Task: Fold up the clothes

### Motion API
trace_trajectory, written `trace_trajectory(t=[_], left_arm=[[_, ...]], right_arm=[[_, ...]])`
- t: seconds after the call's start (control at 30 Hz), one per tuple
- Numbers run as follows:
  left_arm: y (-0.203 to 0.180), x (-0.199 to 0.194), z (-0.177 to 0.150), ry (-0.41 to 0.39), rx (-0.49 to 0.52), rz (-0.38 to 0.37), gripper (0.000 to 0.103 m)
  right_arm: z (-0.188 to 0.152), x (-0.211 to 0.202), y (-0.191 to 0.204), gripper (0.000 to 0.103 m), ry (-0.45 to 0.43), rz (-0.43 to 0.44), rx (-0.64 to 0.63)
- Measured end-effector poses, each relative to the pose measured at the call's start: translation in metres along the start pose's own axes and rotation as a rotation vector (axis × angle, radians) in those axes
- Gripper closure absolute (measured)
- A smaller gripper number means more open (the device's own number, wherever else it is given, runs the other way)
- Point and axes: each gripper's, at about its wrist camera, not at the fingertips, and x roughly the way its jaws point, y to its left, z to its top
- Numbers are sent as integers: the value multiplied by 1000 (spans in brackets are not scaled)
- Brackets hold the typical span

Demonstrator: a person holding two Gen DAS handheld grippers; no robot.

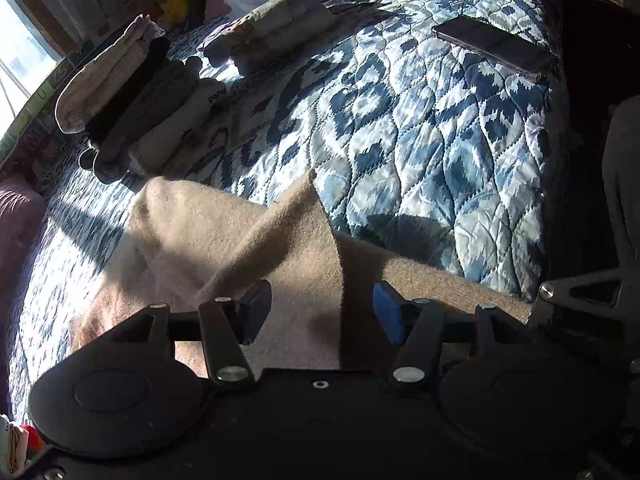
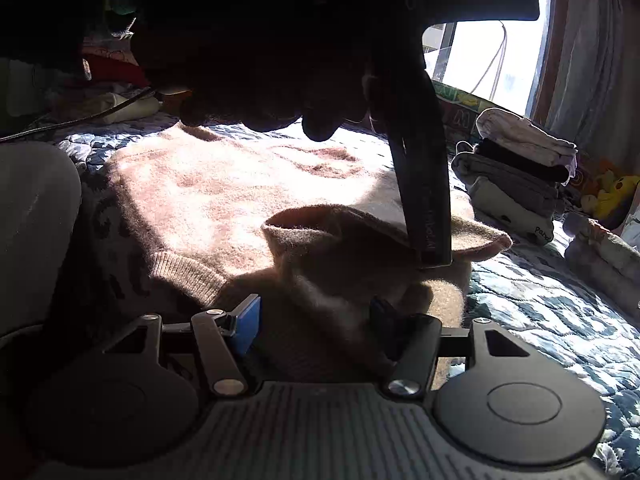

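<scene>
Fuzzy beige sweater [image 1: 224, 236] lies partly folded on the quilt [image 1: 400, 120]

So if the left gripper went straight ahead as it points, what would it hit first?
Probably the raised fold of the fuzzy beige sweater just ahead of the left gripper; depth is unclear.

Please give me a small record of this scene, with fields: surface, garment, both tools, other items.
surface: blue patterned quilt
garment: beige fuzzy sweater, spread out, one part raised
left tool: open, above sweater
right tool: open, sweater fabric between fingers
other items: folded clothes stack, second folded pile, dark flat phone-like object
</scene>
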Motion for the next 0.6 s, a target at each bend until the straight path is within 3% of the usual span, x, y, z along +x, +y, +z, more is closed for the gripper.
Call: trace_trajectory(t=[0.07,0.1,0.23,0.3,0.37,0.4,0.43,0.47,0.6], left_arm=[[2,14,-3,18,16,33,68],[11,15,-4,1,-48,35,91],[102,-1,-40,-170,-767,-47,93],[122,4,-65,-181,-962,-37,93],[133,3,-96,-206,-1164,-83,90],[134,-1,-112,-231,-1253,-107,75],[132,-6,-127,-257,-1331,-120,51],[126,-11,-140,-279,-1377,-110,44],[104,-22,-173,-353,-1476,-148,42]], right_arm=[[1,0,-6,44,-10,-1,27],[2,0,-8,43,-15,-2,40],[-1,7,-16,42,22,21,82],[0,5,-15,42,15,26,76],[0,5,-15,42,16,32,81],[0,6,-15,41,19,33,81],[0,5,-15,41,20,32,77],[0,5,-14,41,18,30,73],[1,2,-10,41,5,28,48]])
